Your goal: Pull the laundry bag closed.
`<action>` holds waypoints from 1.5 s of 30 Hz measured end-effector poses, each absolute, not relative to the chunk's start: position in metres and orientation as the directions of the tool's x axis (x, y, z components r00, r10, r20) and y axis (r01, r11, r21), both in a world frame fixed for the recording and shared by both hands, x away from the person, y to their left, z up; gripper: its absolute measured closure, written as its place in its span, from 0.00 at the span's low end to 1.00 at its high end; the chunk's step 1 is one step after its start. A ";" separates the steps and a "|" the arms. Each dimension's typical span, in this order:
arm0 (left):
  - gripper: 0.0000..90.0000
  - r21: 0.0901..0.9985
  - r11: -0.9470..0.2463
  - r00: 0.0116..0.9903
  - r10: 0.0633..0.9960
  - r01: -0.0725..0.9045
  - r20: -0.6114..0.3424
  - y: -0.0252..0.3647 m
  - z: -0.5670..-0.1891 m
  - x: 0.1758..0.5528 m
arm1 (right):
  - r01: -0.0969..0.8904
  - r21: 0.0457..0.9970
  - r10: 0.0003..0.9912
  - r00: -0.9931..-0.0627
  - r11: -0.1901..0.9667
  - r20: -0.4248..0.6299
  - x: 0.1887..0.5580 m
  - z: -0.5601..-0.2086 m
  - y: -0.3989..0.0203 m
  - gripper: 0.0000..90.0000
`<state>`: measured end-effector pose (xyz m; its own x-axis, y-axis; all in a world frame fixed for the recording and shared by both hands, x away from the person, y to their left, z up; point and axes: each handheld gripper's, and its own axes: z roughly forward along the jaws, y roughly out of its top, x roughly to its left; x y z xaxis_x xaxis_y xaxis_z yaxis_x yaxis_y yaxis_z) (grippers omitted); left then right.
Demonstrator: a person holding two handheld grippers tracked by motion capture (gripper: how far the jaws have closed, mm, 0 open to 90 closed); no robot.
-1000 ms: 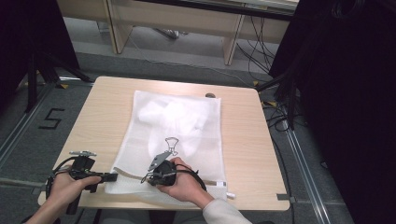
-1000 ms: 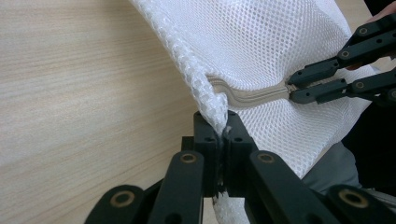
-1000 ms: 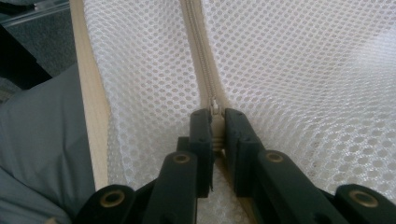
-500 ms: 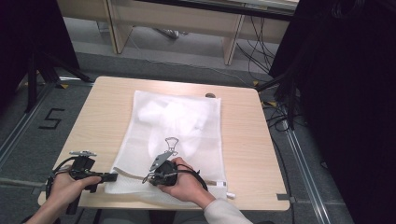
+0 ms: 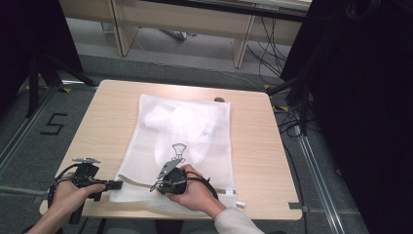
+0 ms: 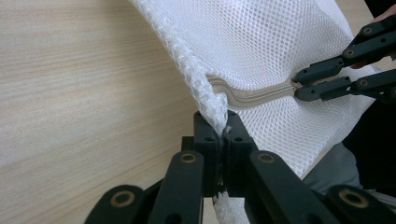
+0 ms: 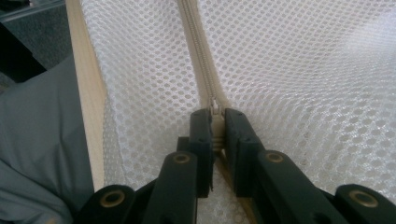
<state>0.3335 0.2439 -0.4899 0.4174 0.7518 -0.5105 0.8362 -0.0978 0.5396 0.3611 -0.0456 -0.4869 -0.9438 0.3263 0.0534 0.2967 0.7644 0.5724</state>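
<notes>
A white mesh laundry bag (image 5: 195,141) lies flat on the wooden table (image 5: 112,112), with pale cloth (image 5: 180,119) showing through it. Its zipper (image 6: 252,95) runs along the near edge. My left gripper (image 5: 116,184) is at the bag's near left corner, and in the left gripper view it (image 6: 222,128) is shut on the mesh edge there, lifting it a little. My right gripper (image 5: 157,186) sits partway along the zipper. In the right gripper view it (image 7: 215,121) is shut on the zipper pull (image 7: 215,109), with the closed zipper (image 7: 198,51) running away from it.
A small dark object (image 5: 219,99) lies at the bag's far edge. The table's near edge (image 7: 86,93) is right beside the right gripper, above grey cloth on the person's lap (image 7: 37,140). Bare wood flanks the bag. Cables (image 5: 292,122) lie on the floor at right.
</notes>
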 end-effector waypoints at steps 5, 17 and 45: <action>0.96 0.545 -0.088 0.412 0.757 0.834 -0.508 0.243 -0.490 0.333 | 0.314 0.561 0.336 -0.940 0.766 0.067 0.360 -0.486 -0.048 0.92; 0.96 0.547 -0.088 0.413 0.757 0.833 -0.507 0.243 -0.490 0.333 | 0.318 0.569 0.348 -0.936 0.758 0.060 0.359 -0.485 -0.054 0.92; 0.96 0.544 -0.101 0.420 0.756 0.833 -0.502 0.245 -0.489 0.334 | 0.310 0.576 0.346 -0.937 0.756 0.051 0.360 -0.481 -0.065 0.92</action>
<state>0.3337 0.2450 -0.4890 0.4196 0.7563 -0.5020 0.8332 -0.1014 0.5436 0.3599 -0.0651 -0.4808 -0.9370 0.3455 0.0514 0.3104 0.7561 0.5762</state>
